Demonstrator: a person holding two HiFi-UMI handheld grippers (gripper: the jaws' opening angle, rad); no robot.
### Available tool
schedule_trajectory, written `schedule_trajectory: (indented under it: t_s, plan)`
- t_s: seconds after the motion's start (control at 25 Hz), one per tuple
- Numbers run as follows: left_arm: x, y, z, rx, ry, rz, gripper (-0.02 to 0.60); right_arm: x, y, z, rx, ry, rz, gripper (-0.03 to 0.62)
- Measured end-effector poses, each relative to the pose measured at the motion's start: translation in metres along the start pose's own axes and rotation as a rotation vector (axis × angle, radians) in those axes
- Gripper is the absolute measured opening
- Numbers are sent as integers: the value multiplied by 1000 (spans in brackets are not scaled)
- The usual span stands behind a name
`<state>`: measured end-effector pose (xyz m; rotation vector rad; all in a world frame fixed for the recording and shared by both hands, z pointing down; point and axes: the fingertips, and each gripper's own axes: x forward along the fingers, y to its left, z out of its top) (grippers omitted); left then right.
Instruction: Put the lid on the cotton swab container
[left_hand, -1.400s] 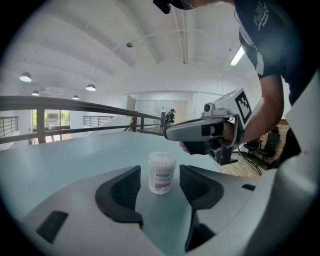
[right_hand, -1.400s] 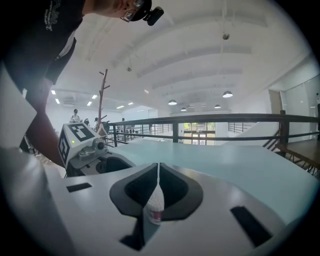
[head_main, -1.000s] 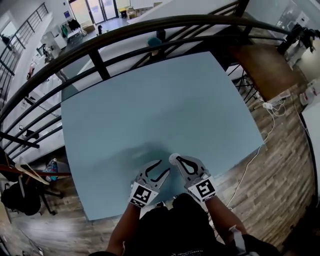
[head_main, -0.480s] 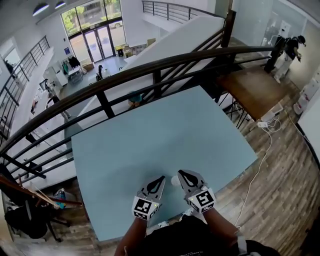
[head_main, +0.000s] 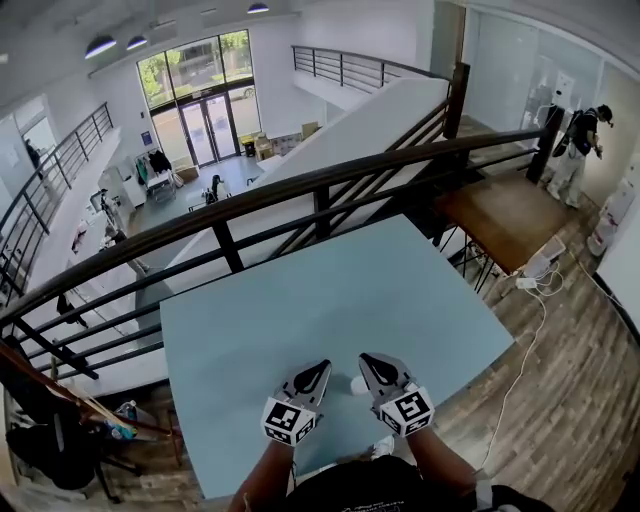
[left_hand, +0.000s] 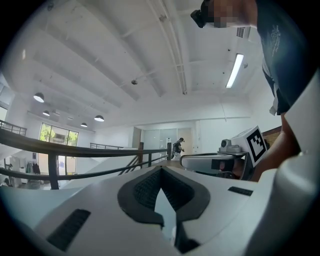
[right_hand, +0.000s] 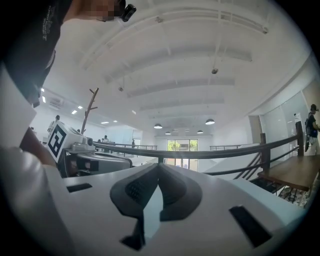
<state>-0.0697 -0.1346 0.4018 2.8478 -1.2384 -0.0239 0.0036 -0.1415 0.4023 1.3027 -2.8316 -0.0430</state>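
- Pale blue bench (head_main: 330, 290) fills the middle of the head view, with a black railing (head_main: 300, 192) running across behind it and wood-plank floor (head_main: 560, 380) at the right of the frame.
- Left gripper (head_main: 323, 365) sits at the lower centre of the head view, just left of the right gripper (head_main: 364, 357). Both hang over the near part of the bench, with their marker cubes toward the bottom of the frame.
- In the left gripper view the jaws are together, their dark pads meeting at the tips with nothing between them. Only a sliver of blue bench shows through the gap lower down.
- In the right gripper view the jaws are also pressed together and hold nothing.
- Cotton swab container (head_main: 357, 384), a small white round thing, shows in the head view between the two grippers, tight against the left edge of the right one. It is too small to make out its top, or whether the gripper touches it.
- A person (head_main: 580, 140) stands far off at the upper right.
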Motion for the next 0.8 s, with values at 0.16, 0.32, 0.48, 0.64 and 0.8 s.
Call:
schedule_trajectory:
  t_s: [0.16,0.32,0.48,0.64,0.8]
  plan:
    - [-7,4,6,6,-3,2,12,3,3,9,-4,-14,-14,18]
    - [-8,1,5,4,1,-6,12,1,2,12,-8,-12,-16,18]
    - [-11,-8,9,-7,-32,-39,12,-1,4,8,-2,0,-7,18]
    - [-12,-11,9,-7,-35,-51,12,-2,5,7,-6,10,0,18]
    - [-12,-13,8,-11,-38,-51,12,-4,4,8,-13,12,-3,18]
